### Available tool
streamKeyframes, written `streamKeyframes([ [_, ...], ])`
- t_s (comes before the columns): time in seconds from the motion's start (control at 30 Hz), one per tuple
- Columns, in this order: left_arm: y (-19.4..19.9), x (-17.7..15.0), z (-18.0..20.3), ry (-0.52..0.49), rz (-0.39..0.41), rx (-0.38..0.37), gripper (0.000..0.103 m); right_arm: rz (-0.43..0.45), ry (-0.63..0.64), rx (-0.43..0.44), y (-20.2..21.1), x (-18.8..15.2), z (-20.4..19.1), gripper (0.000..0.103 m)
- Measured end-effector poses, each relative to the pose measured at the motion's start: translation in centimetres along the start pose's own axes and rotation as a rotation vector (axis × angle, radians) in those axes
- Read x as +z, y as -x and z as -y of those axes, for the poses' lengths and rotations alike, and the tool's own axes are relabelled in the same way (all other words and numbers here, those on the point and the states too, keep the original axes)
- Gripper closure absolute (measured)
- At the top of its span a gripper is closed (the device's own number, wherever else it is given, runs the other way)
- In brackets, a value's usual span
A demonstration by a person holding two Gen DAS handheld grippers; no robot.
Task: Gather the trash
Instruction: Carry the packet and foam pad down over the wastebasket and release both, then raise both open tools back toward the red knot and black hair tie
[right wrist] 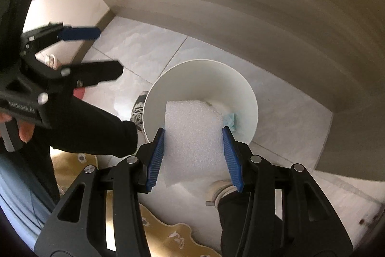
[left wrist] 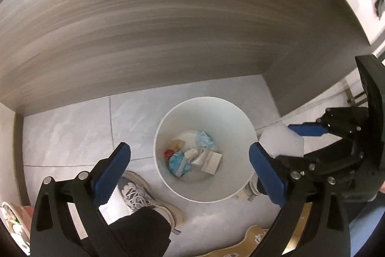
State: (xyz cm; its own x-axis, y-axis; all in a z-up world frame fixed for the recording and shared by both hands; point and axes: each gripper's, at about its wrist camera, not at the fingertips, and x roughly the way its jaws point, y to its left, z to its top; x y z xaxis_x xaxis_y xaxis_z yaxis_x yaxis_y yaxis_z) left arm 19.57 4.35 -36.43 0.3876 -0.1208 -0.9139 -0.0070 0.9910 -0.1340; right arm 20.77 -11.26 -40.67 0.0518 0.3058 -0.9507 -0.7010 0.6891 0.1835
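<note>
Right claw (right wrist: 193, 155) pinches white foam sheet (right wrist: 192, 131) over white bin (right wrist: 250, 98) | left claw (left wrist: 190, 171) spread, empty | bin holds scraps (left wrist: 190, 158); foam apparently undropped

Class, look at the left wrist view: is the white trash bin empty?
No: the white trash bin already holds crumpled blue tissue, white paper scraps and a small red item at its bottom.

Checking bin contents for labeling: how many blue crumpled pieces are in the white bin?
2. One blue crumpled piece lies at the far side of the white bin floor; the other lies nearer, beside white scraps. More may be buried underneath.
</note>
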Motion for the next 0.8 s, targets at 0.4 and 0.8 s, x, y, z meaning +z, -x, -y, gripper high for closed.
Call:
streamKeyframes([
  [0.4, 0.7, -0.2, -1.4, 0.033, 0.024, 0.009, 0.006, 0.015, -0.01, -0.106, -0.8, 0.5, 0.2, 0.013],
  [0.8, 5.5, -1.9, -0.9, 0.034, 0.106, 0.017, 0.006, 0.109, -0.079, -0.128, 2.9, -1.1, 0.3, 0.013],
])
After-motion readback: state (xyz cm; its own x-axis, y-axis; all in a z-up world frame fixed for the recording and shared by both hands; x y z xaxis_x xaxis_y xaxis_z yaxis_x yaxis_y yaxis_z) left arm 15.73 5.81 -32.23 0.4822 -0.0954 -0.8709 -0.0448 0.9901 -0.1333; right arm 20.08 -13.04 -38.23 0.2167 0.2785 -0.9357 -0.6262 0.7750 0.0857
